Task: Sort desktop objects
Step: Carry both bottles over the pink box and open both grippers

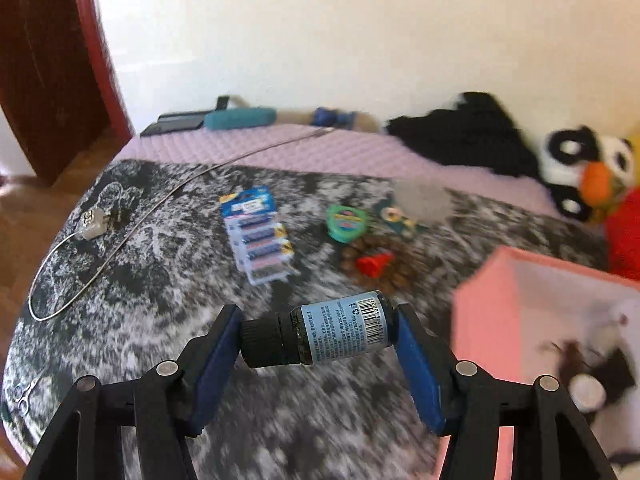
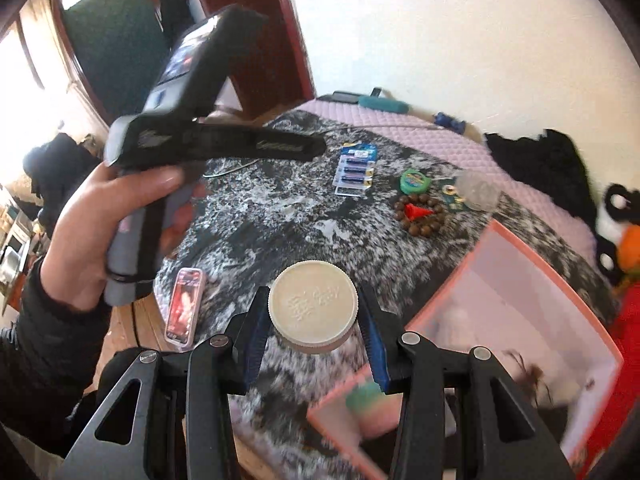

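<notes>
My left gripper (image 1: 318, 330) is shut on a small dark bottle (image 1: 320, 332) with a pale blue label, held sideways above the grey patterned cloth (image 1: 160, 280), left of the pink box (image 1: 488, 320). My right gripper (image 2: 314, 312) is shut on a round white jar (image 2: 313, 306), lid facing the camera, just left of the pink box (image 2: 500, 280). The left gripper's body and the hand holding it (image 2: 120, 208) show in the right wrist view. On the cloth lie a battery pack (image 1: 258, 234), a green tape roll (image 1: 346, 222), a bead bracelet (image 1: 384, 264) and a red cone (image 1: 374, 264).
A wire with a metal lock (image 1: 94, 224) lies at the left. A pink phone-like case (image 2: 185, 308) lies near the cloth's front edge. Black cloth (image 1: 464, 132) and a plush penguin (image 1: 580, 168) sit at the back right. The pink box holds several small items.
</notes>
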`<state>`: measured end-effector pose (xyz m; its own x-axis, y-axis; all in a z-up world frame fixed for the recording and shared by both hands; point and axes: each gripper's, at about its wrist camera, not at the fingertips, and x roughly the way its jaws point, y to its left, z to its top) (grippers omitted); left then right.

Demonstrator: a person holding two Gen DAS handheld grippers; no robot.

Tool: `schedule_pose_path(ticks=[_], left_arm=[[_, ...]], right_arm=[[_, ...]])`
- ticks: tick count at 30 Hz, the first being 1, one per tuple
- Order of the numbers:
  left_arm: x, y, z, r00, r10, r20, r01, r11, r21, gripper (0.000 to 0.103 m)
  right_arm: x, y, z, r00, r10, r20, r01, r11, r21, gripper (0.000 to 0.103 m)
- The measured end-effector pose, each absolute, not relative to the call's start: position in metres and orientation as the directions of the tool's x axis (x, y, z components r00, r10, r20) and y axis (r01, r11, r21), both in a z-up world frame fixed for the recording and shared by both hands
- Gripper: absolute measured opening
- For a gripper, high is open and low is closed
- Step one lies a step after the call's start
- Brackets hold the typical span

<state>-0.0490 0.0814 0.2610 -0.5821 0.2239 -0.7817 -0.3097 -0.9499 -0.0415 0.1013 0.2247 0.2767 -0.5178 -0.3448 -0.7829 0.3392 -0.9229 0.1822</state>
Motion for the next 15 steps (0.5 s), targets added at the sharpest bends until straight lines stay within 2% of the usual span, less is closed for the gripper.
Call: schedule_pose_path(ticks=[8,15], left_arm=[[0.058,0.141,0.312,-0.611,0.335,-0.717,-0.452,-0.891,-0.031,0.065],[0.101,0.214,0.335,-0.598,0.405,-0.692,-0.555,-0.832,-0.008,0.065]], right_arm=[[0.204,0.28,0.326,-0.626,-0.266,-0.733,0.218,-0.962,0.163,0.045],[0.256,0.343,0.357,-0.711,-0.126,-0.691,0.059,-0.991,0.119,0.045]])
